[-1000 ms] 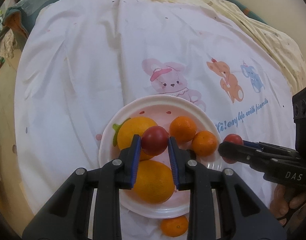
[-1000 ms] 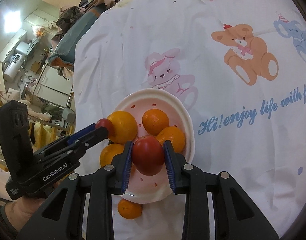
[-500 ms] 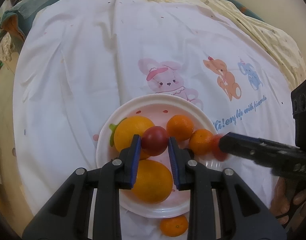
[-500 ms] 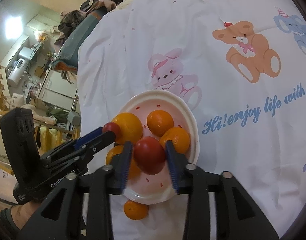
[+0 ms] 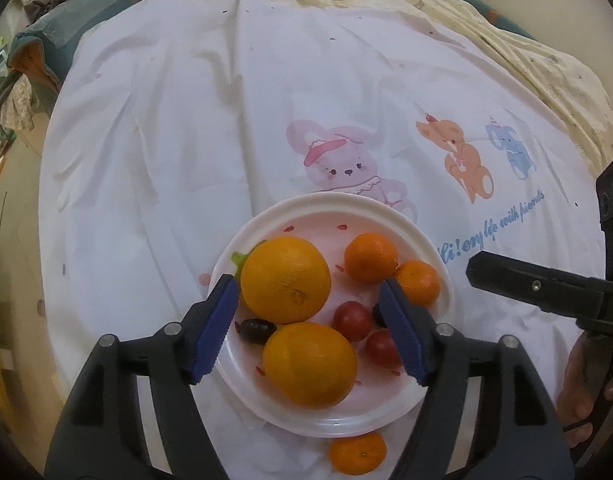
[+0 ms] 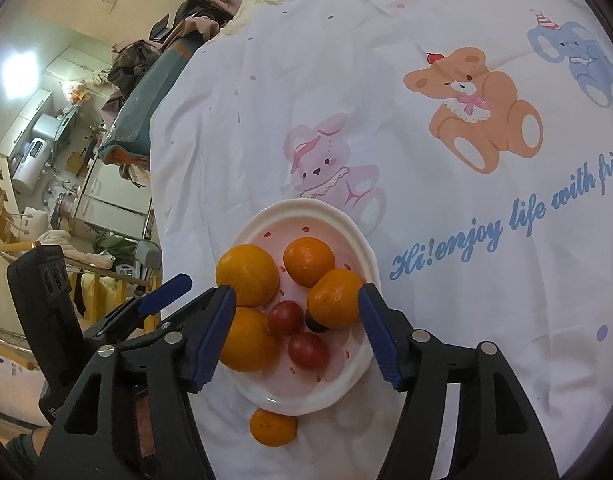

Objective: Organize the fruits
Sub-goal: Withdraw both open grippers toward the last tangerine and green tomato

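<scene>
A white plate holds two big oranges, two tangerines, two small red fruits and a dark grape. My left gripper hovers over the plate, its jaws opening, with nothing gripped between them. My right gripper also hangs above the plate with its jaws opening and empty; the red fruits lie loose below it. A loose tangerine sits on the cloth just off the plate's near rim.
A white cloth printed with cartoon animals covers the bed. The right gripper reaches in from the right of the left wrist view, with a hand behind it. Beyond the bed's left edge are clothes and furniture.
Both grippers opened and let go of the small red fruits they held; the two fruits now lie on the plate beside the oranges. Neither hand shifted much.
</scene>
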Demonstrator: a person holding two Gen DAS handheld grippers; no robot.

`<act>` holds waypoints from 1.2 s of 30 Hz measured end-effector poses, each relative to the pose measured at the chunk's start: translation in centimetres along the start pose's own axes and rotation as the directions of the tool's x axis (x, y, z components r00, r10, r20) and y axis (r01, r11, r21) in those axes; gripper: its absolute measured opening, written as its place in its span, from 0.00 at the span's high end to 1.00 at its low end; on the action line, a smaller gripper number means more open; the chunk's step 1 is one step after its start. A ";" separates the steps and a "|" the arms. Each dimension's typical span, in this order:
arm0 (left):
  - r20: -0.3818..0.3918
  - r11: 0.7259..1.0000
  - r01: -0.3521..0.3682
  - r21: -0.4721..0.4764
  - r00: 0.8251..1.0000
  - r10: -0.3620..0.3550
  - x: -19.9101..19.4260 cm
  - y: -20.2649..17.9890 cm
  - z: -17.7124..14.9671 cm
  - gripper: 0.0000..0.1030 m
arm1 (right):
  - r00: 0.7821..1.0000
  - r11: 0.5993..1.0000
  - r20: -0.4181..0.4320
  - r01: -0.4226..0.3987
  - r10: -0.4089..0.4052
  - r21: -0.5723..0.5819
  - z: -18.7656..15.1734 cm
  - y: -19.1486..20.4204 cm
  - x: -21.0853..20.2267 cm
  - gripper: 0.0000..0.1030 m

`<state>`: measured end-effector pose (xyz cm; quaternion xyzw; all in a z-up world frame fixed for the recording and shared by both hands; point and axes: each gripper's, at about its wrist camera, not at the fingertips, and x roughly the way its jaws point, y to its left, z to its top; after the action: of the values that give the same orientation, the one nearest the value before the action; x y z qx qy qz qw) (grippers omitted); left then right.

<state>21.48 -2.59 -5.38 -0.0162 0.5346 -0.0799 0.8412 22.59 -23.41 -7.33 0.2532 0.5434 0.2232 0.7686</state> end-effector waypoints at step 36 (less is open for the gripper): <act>0.015 0.984 -0.013 -0.179 1.000 0.016 -7.2 3.1 -8.9 0.33 | 0.993 0.999 0.109 0.034 -0.034 0.006 -6.8 1.4 -7.8 0.28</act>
<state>10.80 2.05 -3.10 -0.0883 0.5328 -0.0253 0.8412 13.60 -26.12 -2.76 0.2572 0.5054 0.1949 0.8003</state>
